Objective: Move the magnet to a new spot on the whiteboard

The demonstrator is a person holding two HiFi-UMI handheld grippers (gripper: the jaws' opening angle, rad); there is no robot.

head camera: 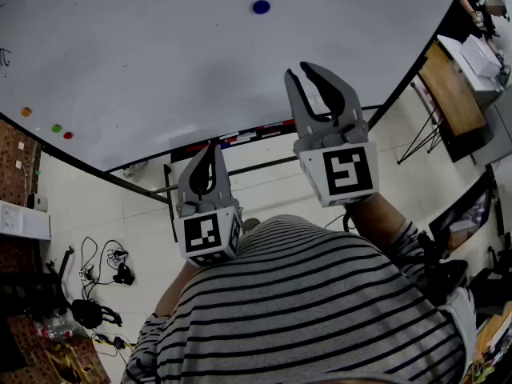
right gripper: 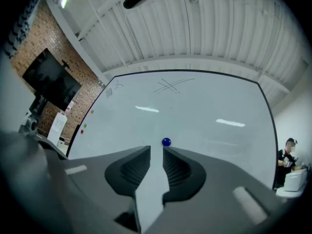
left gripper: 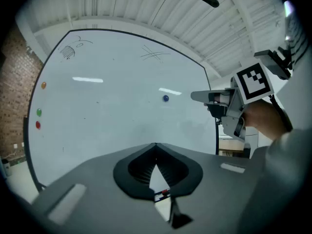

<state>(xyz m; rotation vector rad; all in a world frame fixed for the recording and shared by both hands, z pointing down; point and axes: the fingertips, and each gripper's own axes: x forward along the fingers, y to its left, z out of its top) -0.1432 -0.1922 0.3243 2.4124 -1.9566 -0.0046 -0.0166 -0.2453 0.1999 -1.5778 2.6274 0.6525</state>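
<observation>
The magnet (head camera: pixel 261 7) is a small round disc, deep blue and smooth. It sits on the whiteboard (head camera: pixel 144 62), high in the head view and well apart from everything else stuck there. At the board's left edge are three more small round pieces: an orange dot (head camera: pixel 26 111), a green dot (head camera: pixel 56 128) and a red dot (head camera: pixel 68 135). The board is glossy white with a dark frame; faint pen scribbles (right gripper: pixel 168 86) near its top are too light to read. The left gripper (head camera: pixel 210 146), matte grey with ribbed black pads, has its jaws together at the tips with nothing between them. The right gripper (head camera: pixel 303 67), held higher and nearer the board, has its jaws a narrow slit apart and empty. In the right gripper view the magnet shows just above that slit, clear of both pads. A marker cube (head camera: pixel 346 173) with black-and-white squares sits behind each pair of jaws.
</observation>
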